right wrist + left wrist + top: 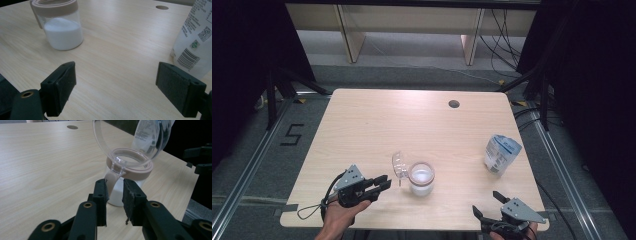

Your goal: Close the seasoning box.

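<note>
- the jar [421,178] sits low in the middle of the high view, part full of white powder, with its clear lid [399,164] flipped up on a hinge at its left.
- the left gripper [381,185] is at lower left of that frame, jaws nearly together. in the left gripper view the beige hinge strap [111,180] stands in the narrow gap between the jaws; i cannot tell whether the pads are actually pinching it or just beside it.
- the right gripper [485,204] is at the bottom right, jaws wide apart with nothing between them, near the table [372,120] edge.
- the white pouch [501,154] stands well apart from the jar, at the right of the frame.
- risk, as i judge it: a pull or push on that strap with nothing steadying the jar could tip or drag it and spill powder, since the right gripper is not on it.
- the upright lid could swing down or get knocked by the left jaws.
- hard to make out: the pouch print is too small to read, its top is cut off in the right gripper view, and the lid's clear plastic blurs what lies behind it.
</note>
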{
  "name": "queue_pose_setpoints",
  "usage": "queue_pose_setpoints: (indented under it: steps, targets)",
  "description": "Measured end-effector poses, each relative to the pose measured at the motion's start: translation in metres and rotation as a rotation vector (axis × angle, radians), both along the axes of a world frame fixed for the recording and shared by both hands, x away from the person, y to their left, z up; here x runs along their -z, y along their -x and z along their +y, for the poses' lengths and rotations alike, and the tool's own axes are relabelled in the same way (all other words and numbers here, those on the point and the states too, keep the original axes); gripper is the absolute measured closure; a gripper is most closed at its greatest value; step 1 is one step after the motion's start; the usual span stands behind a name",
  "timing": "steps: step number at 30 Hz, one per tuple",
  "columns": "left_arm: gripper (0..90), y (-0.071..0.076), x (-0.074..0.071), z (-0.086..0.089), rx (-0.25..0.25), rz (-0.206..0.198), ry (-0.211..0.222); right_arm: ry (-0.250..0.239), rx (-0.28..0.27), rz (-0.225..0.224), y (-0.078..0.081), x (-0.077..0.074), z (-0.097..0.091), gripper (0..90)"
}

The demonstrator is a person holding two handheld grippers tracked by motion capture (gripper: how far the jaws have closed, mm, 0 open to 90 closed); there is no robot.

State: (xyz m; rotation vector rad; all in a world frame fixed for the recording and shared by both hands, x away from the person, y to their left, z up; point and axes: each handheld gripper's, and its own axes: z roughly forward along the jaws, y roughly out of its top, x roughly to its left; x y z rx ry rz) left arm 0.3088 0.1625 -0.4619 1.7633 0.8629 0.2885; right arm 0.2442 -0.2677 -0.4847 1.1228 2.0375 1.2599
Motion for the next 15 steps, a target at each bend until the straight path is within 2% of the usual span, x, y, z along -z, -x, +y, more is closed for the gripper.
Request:
queue_pose_setpoints:
  steps: [3,6,7,11,12,14,15]
  targets:
    - [76.8,-0.004,-0.003,-0.002,0.001,-0.016,0.013,-0.018,-0.013,0.025,0.000,0.000,0.001,17.8]
    - [78.8,-0.006,-0.006,-0.004,0.001,-0.022,0.012,0.009,-0.014,0.002,-0.001,0.000,0.000,18.1]
    - [79.8,-0.006,-0.007,-0.005,0.005,-0.026,0.007,-0.003,-0.017,0.018,-0.001,0.001,0.000,18.1]
    - [82.2,-0.006,-0.013,-0.009,0.001,-0.030,-0.005,-0.012,-0.015,0.028,-0.001,0.001,0.001,18.1]
    - [82.6,-0.007,-0.014,-0.009,0.008,-0.035,-0.004,0.000,-0.005,0.024,-0.001,0.002,0.000,18.1]
    - [83.1,-0.007,-0.015,-0.010,0.007,-0.038,-0.003,-0.018,0.009,0.048,0.001,0.002,0.002,18.1]
    - [83.3,-0.007,-0.016,-0.010,0.005,-0.037,-0.005,-0.003,-0.010,0.031,-0.001,0.003,0.000,18.1]
